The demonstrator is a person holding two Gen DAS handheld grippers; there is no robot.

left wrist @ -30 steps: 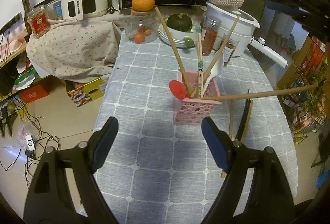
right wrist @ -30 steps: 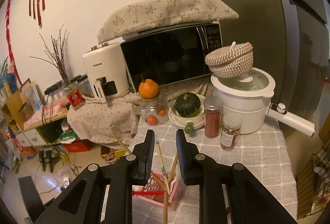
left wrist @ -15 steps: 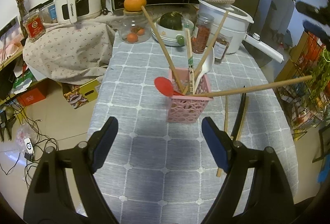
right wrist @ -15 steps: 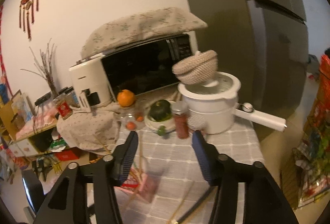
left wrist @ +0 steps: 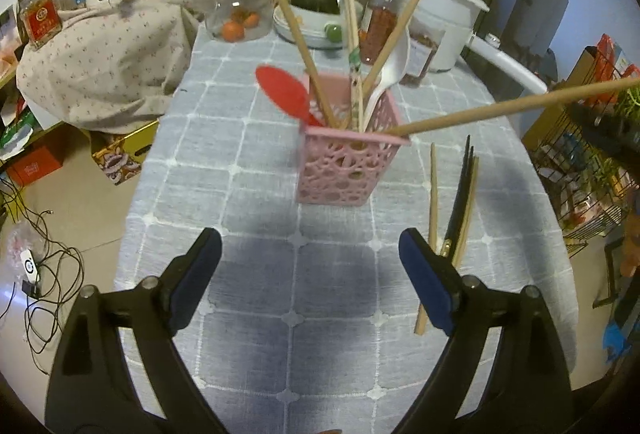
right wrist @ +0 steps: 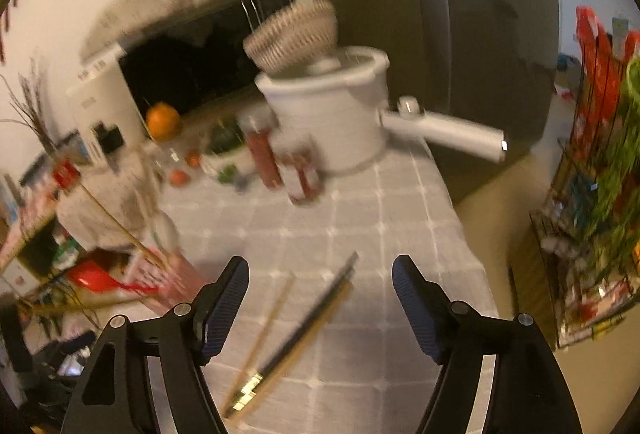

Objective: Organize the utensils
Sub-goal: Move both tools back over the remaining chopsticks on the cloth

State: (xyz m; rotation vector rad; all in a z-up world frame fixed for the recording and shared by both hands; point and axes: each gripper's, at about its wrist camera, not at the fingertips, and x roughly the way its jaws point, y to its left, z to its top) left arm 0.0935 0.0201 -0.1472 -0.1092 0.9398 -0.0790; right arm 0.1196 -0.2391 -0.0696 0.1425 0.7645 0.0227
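Loose chopsticks [right wrist: 296, 326] lie lengthwise, pointing away, under the empty, widening right gripper [right wrist: 320, 298].

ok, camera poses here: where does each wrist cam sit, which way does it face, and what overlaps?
Left wrist: on the left gripper, angled down over the grey checked tablecloth at the pink lattice utensil basket; both its black fingers show, jaws opening, nothing between them.
Right wrist: on the right gripper, tilted and blurred, above the loose chopsticks on the cloth; both fingers show, jaws opening, nothing gripped.
Shared: basket, loose chopsticks, white long-handled pot, orange.
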